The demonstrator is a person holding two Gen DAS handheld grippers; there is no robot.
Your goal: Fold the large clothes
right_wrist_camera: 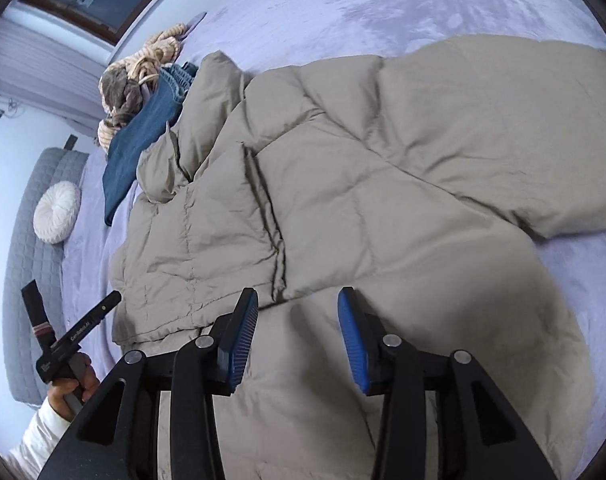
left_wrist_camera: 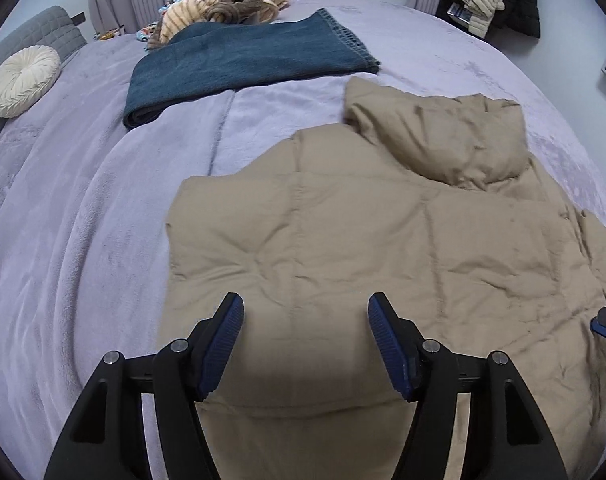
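Tan puffer jacket (left_wrist_camera: 363,248) lay back-up on the bed (left_wrist_camera: 83,220), hood at far end, apparently spread for folding. Left gripper (left_wrist_camera: 305,344) and right gripper (right_wrist_camera: 298,336) hovered over the near hem, jaws apart, empty. Folded jeans (left_wrist_camera: 243,60) beyond.

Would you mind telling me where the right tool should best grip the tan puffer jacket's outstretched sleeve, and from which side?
Probably at the sleeve cuff end, far from the jacket body. The sleeve lies flat, spread away from the body across the bed, so I would bring the open right tool over the free outer edge and pinch there to fold it inward.
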